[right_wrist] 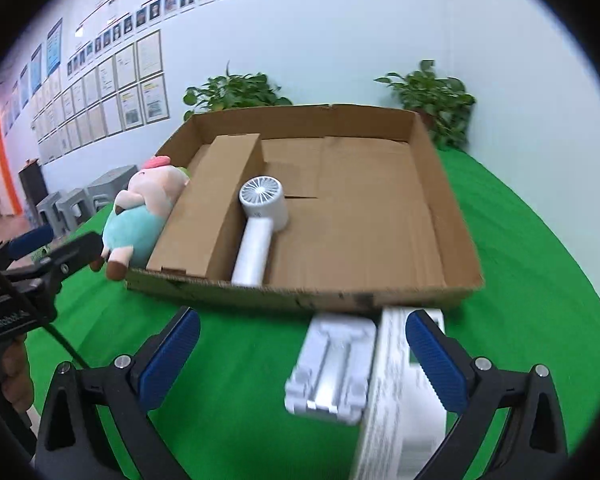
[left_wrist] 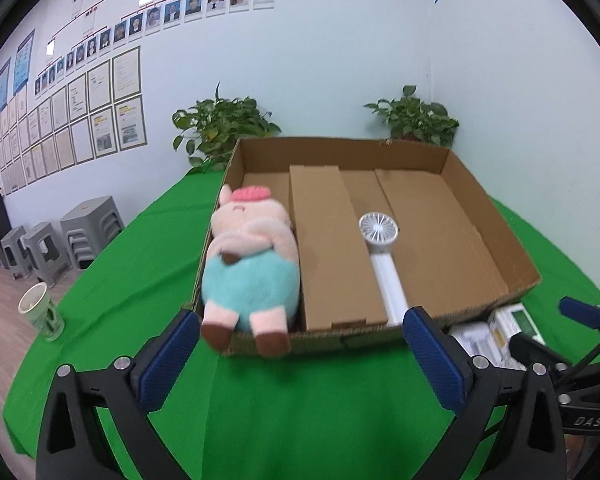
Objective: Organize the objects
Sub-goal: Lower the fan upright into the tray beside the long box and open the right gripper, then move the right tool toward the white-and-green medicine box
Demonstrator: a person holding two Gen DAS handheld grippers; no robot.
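Observation:
A shallow cardboard box stands on the green table. In it lie a pink and teal plush pig at the left, its feet over the front wall, a brown cardboard carton beside it, and a white handheld fan. In front of the box lie a white plastic tray insert and a white product box. My left gripper is open and empty, just before the box front. My right gripper is open around the insert and product box.
Two potted plants stand behind the box by the wall. A paper cup stands at the table's left edge. Grey stools stand on the floor to the left. The other gripper shows in each view.

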